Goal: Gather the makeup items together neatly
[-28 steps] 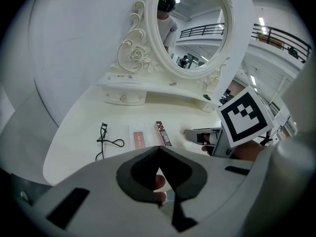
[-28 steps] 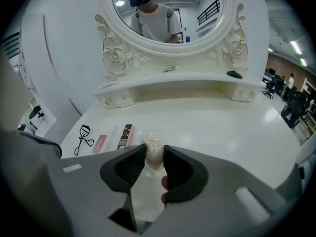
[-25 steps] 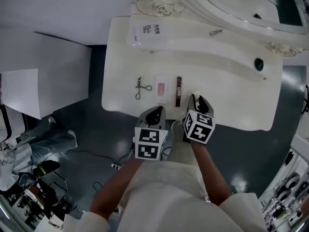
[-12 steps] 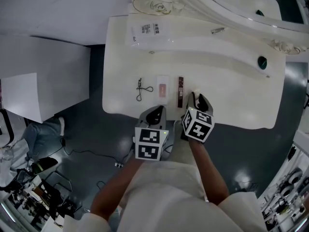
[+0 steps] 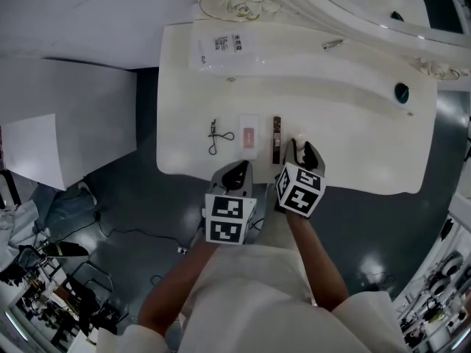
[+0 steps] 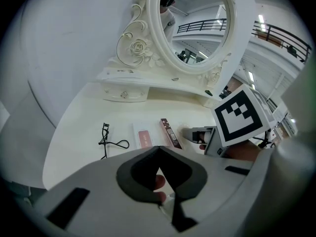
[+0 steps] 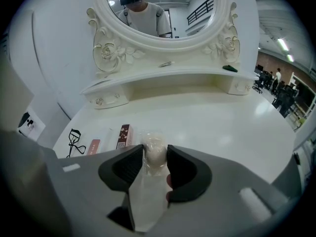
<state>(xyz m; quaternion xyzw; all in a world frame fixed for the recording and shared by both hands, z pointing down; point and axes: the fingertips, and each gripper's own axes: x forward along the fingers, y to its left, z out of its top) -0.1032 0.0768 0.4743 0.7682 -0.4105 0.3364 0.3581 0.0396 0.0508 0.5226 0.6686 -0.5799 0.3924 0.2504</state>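
Note:
Three makeup items lie in a row near the front of the white vanity table [image 5: 353, 131]: a black eyelash curler [image 5: 215, 136], a flat white-and-pink pack [image 5: 249, 135] and a slim dark red box [image 5: 276, 138]. Just right of that box, my right gripper [image 5: 302, 151] rests on the table. A pale round puff in clear wrap [image 7: 154, 152] lies between its jaws. Those jaws have just been opening, and the pads stand close beside the puff without squeezing it. My left gripper [image 5: 235, 171] hangs at the table's front edge, shut and empty.
An ornate oval mirror [image 7: 163, 14] stands at the back above a raised shelf with small drawers [image 7: 106, 101]. A clear labelled pack [image 5: 224, 46] lies at the back left, and a dark green object [image 5: 401, 92] on the right shelf. The table's front edge runs just below both grippers.
The right gripper's jaws look slightly wider apart around the puff. Both grippers and the three items on the table have stayed where they were.

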